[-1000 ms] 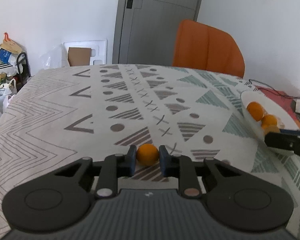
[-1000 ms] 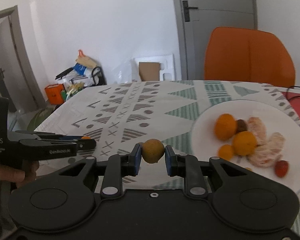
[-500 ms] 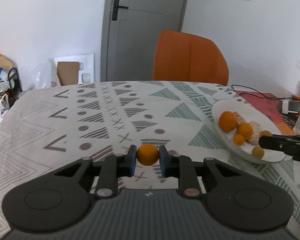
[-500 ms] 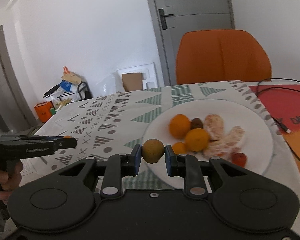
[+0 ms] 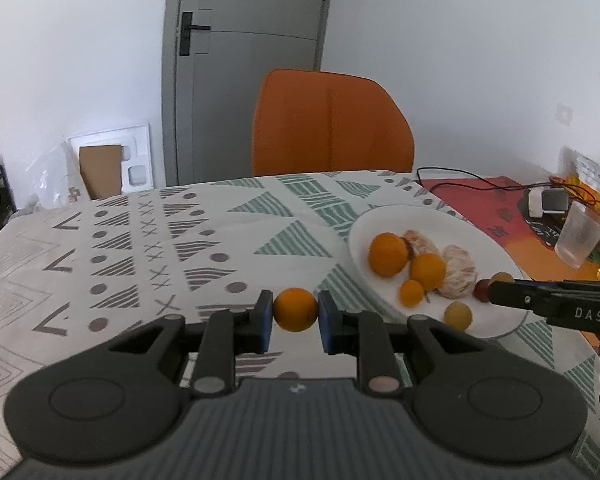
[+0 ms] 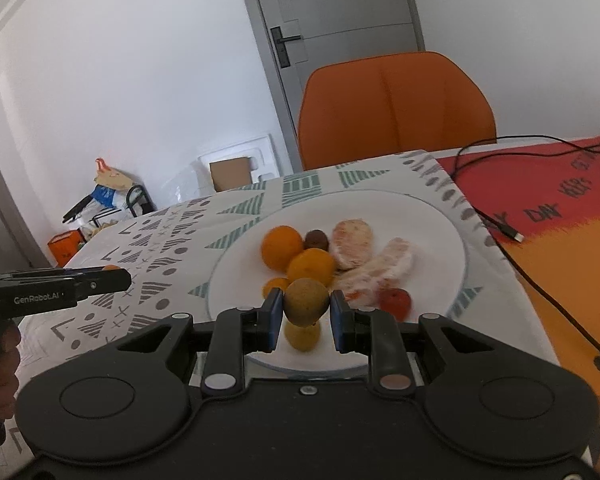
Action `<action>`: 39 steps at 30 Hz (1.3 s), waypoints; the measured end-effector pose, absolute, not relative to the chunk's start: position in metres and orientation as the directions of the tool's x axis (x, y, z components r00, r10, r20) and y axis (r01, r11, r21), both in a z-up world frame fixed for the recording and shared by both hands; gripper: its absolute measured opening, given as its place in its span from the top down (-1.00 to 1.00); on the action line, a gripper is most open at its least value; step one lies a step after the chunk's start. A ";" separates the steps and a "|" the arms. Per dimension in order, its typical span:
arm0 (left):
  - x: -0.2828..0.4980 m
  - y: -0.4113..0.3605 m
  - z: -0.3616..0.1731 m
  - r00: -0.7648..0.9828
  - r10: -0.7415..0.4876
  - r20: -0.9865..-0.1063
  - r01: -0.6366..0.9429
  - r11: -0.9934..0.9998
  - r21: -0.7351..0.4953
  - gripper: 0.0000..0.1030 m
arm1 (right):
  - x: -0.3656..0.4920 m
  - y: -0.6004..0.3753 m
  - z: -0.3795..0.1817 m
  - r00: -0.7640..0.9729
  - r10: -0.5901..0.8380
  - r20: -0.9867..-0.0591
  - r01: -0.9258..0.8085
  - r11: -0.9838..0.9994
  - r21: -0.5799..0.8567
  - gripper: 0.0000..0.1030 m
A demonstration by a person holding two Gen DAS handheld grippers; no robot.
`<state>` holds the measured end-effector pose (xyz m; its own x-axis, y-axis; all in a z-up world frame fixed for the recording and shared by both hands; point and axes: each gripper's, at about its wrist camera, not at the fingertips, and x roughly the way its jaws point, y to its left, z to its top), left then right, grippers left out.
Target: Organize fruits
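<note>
The left gripper (image 5: 295,316) pinches a small orange fruit (image 5: 295,309) between its blue pads, held above the patterned tablecloth (image 5: 148,248) just left of the white plate (image 5: 496,248). The right gripper (image 6: 305,312) pinches a brownish-yellow round fruit (image 6: 307,301) over the near part of that plate (image 6: 440,248); in the left wrist view its black body (image 5: 556,309) reaches in from the right across the plate's near rim. On the plate lie a large orange (image 6: 281,247), a second orange (image 6: 311,267) touching it, a smaller orange one (image 5: 411,293), a dark brown fruit (image 6: 316,239), two peeled citrus pieces (image 6: 352,249), a red fruit (image 6: 395,303) and a yellowish round fruit (image 5: 457,315) near the front rim. To the right of the tablecloth the table carries a red and orange printed mat (image 6: 560,240) crossed by a black cable (image 6: 512,236), with a clear cup (image 5: 579,240) farther right. An orange chair (image 5: 332,124) stands at the table's far edge, in front of a grey door (image 5: 244,64) and white walls. On the floor at the left are a white foam tray with cardboard (image 5: 112,160) and a cluttered rack of bags (image 6: 104,196). The cloth left of the plate is bare of objects out to the table's far and left edges.
</note>
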<state>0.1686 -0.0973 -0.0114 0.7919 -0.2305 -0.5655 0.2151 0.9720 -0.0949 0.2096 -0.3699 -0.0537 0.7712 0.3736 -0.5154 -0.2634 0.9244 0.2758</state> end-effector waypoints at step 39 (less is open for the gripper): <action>0.163 -0.149 0.010 0.776 -0.224 -0.589 0.286 0.958 0.012 -0.05 | 0.195 -0.398 -0.057 0.767 0.427 -0.479 -0.275 0.893 0.356 0.22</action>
<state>0.1630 -0.1493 0.0100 0.7762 -0.2243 -0.5892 0.2859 0.9582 0.0118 0.1948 -0.3977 -0.0566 0.7671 0.4267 -0.4790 -0.2749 0.8933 0.3556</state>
